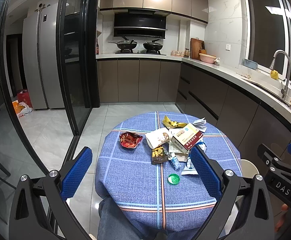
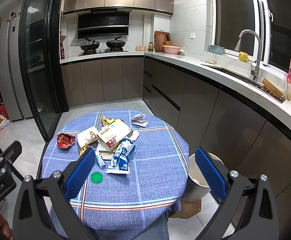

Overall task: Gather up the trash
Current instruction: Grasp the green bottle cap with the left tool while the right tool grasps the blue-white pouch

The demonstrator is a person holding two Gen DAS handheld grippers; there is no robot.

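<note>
A pile of trash lies on a round table with a blue checked cloth (image 1: 133, 172) (image 2: 155, 160). It holds a red crumpled wrapper (image 1: 129, 139) (image 2: 65, 140), a white and red carton (image 1: 186, 138) (image 2: 113, 137), a yellow wrapper (image 1: 172, 123) (image 2: 108, 121), a blue and white snack bag (image 2: 121, 158) (image 1: 189, 167), crumpled paper (image 2: 139, 119) (image 1: 200, 124) and a green bottle cap (image 1: 173, 179) (image 2: 96, 177). My left gripper (image 1: 143, 172) hovers open above the table's near side, empty. My right gripper (image 2: 145, 172) is open too, over the table's right edge, beside a white bin (image 2: 198, 178).
Kitchen cabinets and a counter with a sink and tap (image 2: 253, 54) run along the right and back. A glass sliding door (image 1: 75, 60) stands to the left. A cardboard piece (image 2: 189, 208) lies on the floor under the bin. Legs in jeans (image 1: 113, 220) are below the table edge.
</note>
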